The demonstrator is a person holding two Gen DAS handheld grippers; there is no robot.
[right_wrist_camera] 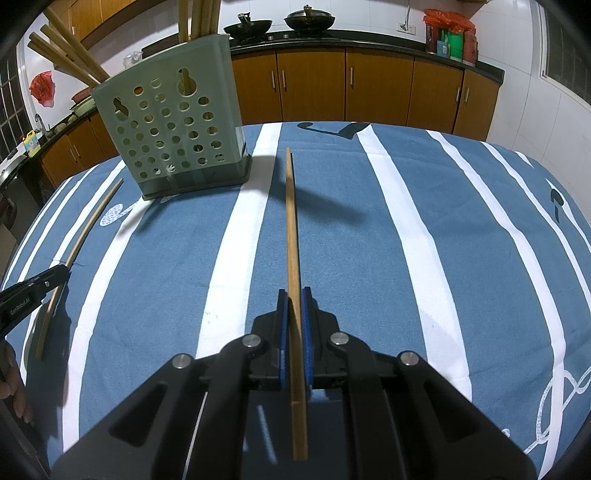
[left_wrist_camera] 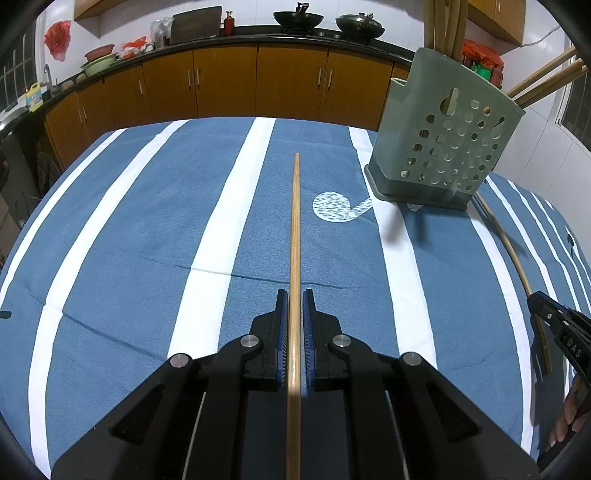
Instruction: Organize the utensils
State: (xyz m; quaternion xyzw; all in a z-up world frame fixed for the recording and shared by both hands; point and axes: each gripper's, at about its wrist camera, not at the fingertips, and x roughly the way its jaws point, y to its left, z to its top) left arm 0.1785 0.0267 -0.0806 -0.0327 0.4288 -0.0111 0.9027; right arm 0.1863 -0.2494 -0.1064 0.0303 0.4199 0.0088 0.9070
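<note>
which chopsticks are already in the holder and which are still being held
The chopsticks in the green holder stand bunched. Two are out: one in the left gripper, one in the right gripper.

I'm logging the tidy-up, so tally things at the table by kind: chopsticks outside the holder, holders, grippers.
Chopsticks outside the holder: 2, the left chopstick and the right chopstick, each clamped in a gripper
Green holder: 1
Grippers: 2, left gripper and right gripper
Total: 5
Chopsticks inside the holder overlap too much to count.
</note>
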